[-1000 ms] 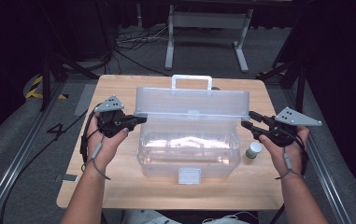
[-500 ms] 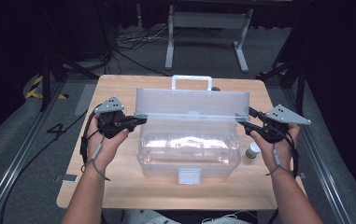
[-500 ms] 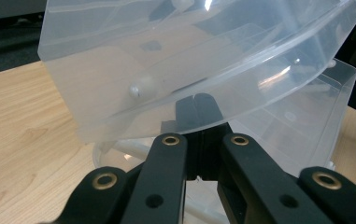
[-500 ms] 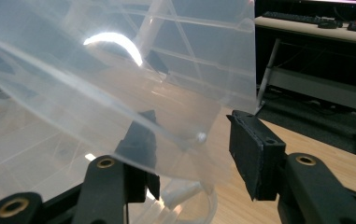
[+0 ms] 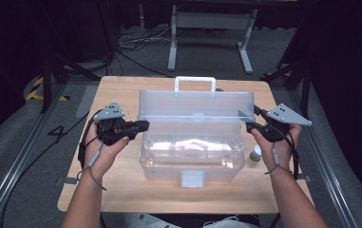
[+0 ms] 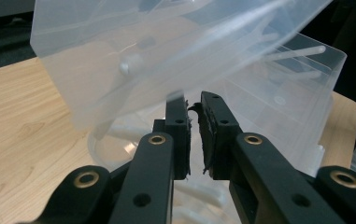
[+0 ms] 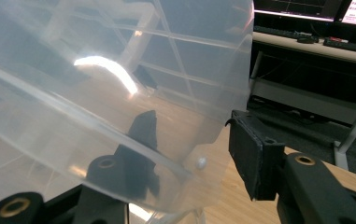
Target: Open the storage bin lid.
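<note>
Closing in since a second ago, the right gripper [image 5: 252,124] now straddles the right edge of the clear box's lid [image 5: 195,105], jaws spread. Left of that box [image 5: 191,159], mid-table, the left gripper [image 5: 140,126] keeps its jaws nearly together, pinching nothing. Probably preparing to shut it.

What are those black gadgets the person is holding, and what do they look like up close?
Each hand holds a black two-jaw gripper: the left gripper and the right gripper. Each carries a grey three-cornered plate on top and trails a thin cable along the forearm. Up close, the jaws are flat black bars with brass-ringed holes and dark pads. The forearms are bare, with no sleeves.
</note>
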Action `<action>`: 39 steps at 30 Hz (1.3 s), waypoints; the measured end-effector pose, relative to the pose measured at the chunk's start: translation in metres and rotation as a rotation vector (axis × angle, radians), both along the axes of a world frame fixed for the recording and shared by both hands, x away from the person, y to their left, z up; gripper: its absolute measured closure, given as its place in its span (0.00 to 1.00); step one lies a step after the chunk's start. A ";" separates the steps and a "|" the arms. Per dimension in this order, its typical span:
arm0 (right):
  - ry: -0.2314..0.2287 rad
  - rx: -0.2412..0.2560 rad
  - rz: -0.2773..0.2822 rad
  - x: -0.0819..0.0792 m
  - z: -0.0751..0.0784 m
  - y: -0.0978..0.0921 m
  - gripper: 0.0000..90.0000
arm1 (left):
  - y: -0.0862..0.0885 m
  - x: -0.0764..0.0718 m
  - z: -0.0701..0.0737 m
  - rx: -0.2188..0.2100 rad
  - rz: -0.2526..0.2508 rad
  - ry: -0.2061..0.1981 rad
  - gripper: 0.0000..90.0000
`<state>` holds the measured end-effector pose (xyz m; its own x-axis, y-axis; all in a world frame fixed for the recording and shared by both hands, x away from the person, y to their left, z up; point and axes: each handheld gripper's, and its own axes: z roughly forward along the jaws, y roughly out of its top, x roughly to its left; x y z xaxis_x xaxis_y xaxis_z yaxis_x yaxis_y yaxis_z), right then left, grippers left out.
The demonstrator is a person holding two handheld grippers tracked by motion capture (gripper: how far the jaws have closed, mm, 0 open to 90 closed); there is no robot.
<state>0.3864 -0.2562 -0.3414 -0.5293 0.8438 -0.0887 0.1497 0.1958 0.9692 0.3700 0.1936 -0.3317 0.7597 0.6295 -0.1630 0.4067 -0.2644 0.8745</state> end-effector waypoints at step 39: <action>-0.039 0.113 -0.109 0.035 0.016 0.004 0.76 | 0.022 -0.050 -0.028 0.077 -0.010 0.144 0.86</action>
